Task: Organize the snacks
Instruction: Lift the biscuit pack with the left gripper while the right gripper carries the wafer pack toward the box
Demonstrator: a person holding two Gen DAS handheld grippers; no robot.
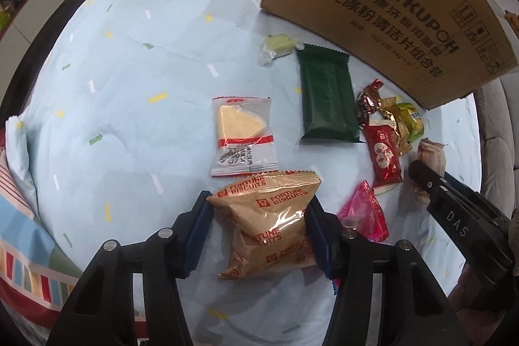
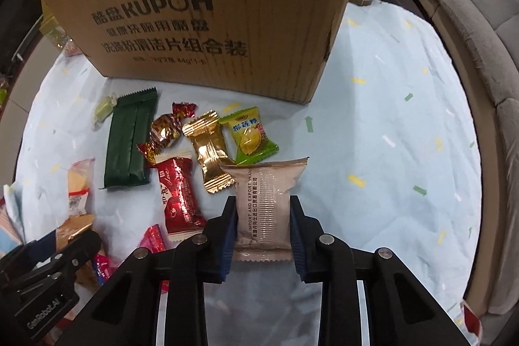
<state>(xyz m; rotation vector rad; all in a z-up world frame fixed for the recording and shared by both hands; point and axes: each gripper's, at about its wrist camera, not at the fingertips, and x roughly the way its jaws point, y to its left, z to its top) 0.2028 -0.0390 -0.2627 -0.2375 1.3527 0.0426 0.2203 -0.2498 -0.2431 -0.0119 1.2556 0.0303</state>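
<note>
The left gripper (image 1: pixel 259 229) pinches a crinkly tan foil "Fortune Biscuits" packet (image 1: pixel 271 222); the right gripper (image 2: pixel 263 229) pinches a flat beige foil snack pouch (image 2: pixel 264 206). Both packets still lie on the pale blue patterned cloth (image 1: pixel 129 106). Other wrapped sweets remain scattered before the brown cardboard box (image 2: pixel 201 8), so sorting looks barely begun.

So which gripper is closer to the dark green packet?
Right. The right gripper sits a few sweets away from the dark green packet; the left gripper is farther, beyond the cheese snack.
</note>
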